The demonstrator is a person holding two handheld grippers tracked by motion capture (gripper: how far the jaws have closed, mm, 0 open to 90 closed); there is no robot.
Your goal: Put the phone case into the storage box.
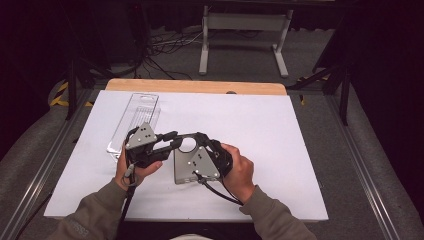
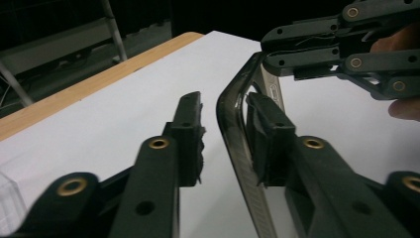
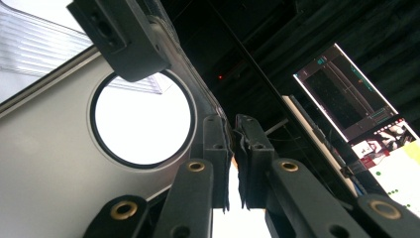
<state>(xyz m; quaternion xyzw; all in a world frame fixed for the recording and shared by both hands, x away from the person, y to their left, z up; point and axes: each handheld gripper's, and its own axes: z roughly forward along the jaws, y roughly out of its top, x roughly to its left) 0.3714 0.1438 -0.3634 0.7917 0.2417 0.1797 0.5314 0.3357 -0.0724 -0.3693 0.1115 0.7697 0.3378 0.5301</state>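
The right gripper (image 3: 232, 129) pinches the grey plate (image 3: 49, 163). The left gripper (image 2: 224, 106) sits open around the plate's edge, so the plate may tip and fall.

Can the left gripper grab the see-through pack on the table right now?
Probably not yet. The see-through pack lies close and uncovered, but the left gripper has the grey plate edge between its jaws, while the right gripper pinches that plate. It would need to back off first.

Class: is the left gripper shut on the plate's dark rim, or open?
Open: left gripper straddles the dark rim; a gap shows beside one pad.
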